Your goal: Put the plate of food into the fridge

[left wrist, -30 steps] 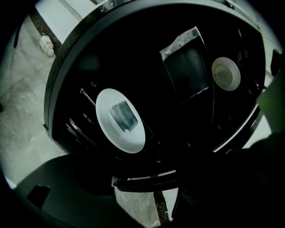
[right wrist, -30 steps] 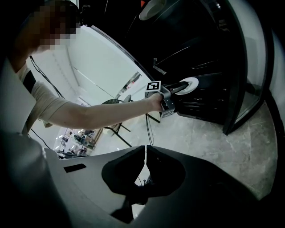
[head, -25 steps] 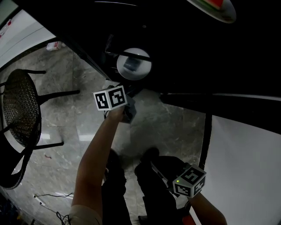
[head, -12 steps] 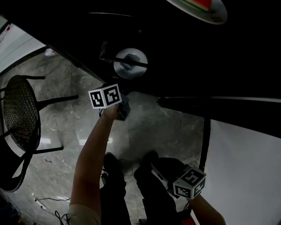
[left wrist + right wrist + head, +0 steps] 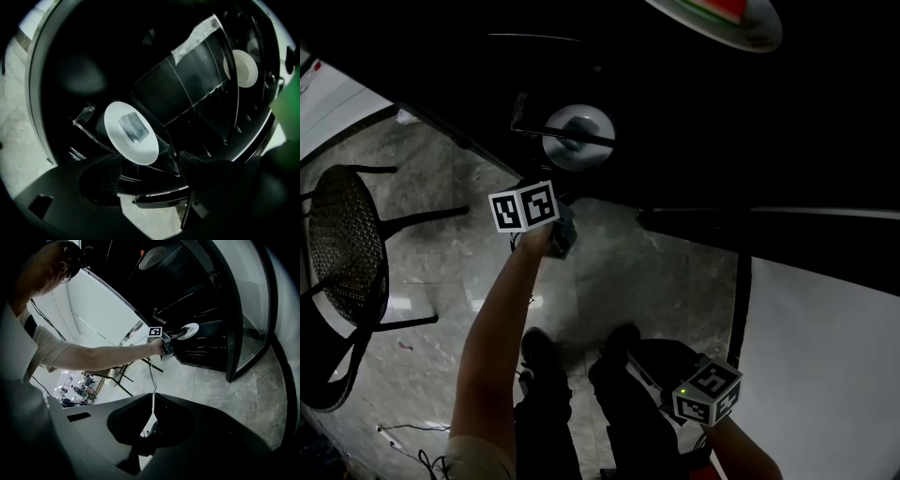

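Note:
A white plate with a grey piece of food lies on a clear shelf inside the dark fridge. In the head view the same plate shows with a dark shelf rail across it. My left gripper is open just in front of the plate's near rim, its dark jaws wide apart with floor showing between them. In the right gripper view, the left gripper reaches out to the plate. My right gripper hangs low over the floor, shut on nothing, and its marker cube shows at the bottom.
A second plate with red food sits higher in the fridge. The fridge door stands open at the right. A black mesh chair stands on the marble floor at the left. The person's legs and shoes are below.
The left gripper's cube has shifted slightly left and rolled a little. The plate stays on its shelf and the right gripper has hardly moved.

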### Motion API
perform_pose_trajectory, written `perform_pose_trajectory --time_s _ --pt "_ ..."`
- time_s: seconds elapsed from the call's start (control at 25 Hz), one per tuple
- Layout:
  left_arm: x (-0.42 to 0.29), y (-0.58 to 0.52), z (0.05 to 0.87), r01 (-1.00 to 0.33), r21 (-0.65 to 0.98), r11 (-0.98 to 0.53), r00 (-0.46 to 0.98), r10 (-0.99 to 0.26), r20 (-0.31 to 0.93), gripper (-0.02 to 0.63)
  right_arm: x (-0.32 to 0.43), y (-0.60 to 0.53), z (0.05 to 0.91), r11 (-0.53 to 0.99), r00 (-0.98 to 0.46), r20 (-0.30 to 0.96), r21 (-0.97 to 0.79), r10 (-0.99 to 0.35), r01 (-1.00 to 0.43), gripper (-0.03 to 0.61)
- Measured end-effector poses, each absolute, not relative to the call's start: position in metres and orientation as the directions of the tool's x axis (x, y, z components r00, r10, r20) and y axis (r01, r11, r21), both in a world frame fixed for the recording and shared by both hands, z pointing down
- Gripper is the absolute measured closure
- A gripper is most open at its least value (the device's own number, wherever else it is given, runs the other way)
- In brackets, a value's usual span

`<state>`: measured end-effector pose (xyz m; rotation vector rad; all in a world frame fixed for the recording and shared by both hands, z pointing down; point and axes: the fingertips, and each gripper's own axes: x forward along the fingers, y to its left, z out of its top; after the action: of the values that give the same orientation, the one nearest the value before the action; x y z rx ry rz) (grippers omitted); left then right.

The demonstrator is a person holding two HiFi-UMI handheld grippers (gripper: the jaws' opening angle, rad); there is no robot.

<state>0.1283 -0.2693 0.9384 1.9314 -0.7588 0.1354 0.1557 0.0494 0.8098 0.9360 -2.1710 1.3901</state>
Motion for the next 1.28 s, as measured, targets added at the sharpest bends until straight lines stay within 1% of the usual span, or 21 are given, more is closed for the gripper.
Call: perform_pose_trajectory --time_s 0.08,0.2,0.4,0.68,0.96,1.0,1.04,1.08,1.12,1.2,1.28 --pt "0.128 -0.268 0.938 -0.559 0.781 -0.278 0.793 -0.455 0.405 0.249 0.155 0.049 0.808 0.281 -0.697 0.64 -0.638 -0.323 -0.717 0.551" --pt "0.126 -0.268 0.931 -0.525 0.814 -0.248 0.796 -0.482 0.366 0.248 0.153 0.049 0.807 0.282 -0.702 0.637 -0.643 -0.319 -0.712 0.551" --pt "0.12 -0.252 0.924 -0.514 0.801 -0.308 0.825 -0.435 0.362 0.249 0.143 0.05 0.804 0.28 -0.713 0.629 -0.657 -0.309 -0.7 0.551" --pt "0.104 -0.238 0.91 -0.54 0.765 -0.351 0.82 -0.425 0.384 0.249 0.129 0.052 0.797 0.293 -0.73 0.62 -0.668 -0.288 -0.684 0.551" --pt "0.108 -0.207 0.895 -0.468 0.799 -0.378 0.877 -0.306 0.37 0.255 0.126 0.05 0.786 0.294 -0.732 0.617 -0.67 -0.289 -0.681 0.551" --pt "0.107 -0.203 0.891 -0.461 0.798 -0.389 0.883 -0.291 0.368 0.267 0.124 0.049 0.784 0.295 -0.733 0.616 -0.671 -0.289 -0.681 0.551" --pt "0.106 -0.2 0.887 -0.454 0.795 -0.403 0.888 -0.282 0.364 0.307 0.122 0.049 0.782 0.296 -0.733 0.616 -0.671 -0.29 -0.68 0.551" --pt "0.104 -0.197 0.882 -0.448 0.79 -0.418 0.891 -0.279 0.358 0.384 0.12 0.049 0.78 0.297 -0.733 0.615 -0.671 -0.289 -0.68 0.551" --pt "0.102 -0.195 0.878 -0.445 0.786 -0.429 0.893 -0.281 0.352 0.442 0.118 0.049 0.777 0.297 -0.733 0.616 -0.671 -0.287 -0.68 0.551" --pt "0.099 -0.19 0.87 -0.439 0.778 -0.449 0.896 -0.279 0.345 0.598 0.114 0.048 0.773 0.3 -0.735 0.617 -0.671 -0.282 -0.678 0.551" --pt "0.096 -0.188 0.862 -0.426 0.77 -0.474 0.903 -0.267 0.336 0.603 0.11 0.043 0.77 0.302 -0.736 0.612 -0.671 -0.288 -0.677 0.551"
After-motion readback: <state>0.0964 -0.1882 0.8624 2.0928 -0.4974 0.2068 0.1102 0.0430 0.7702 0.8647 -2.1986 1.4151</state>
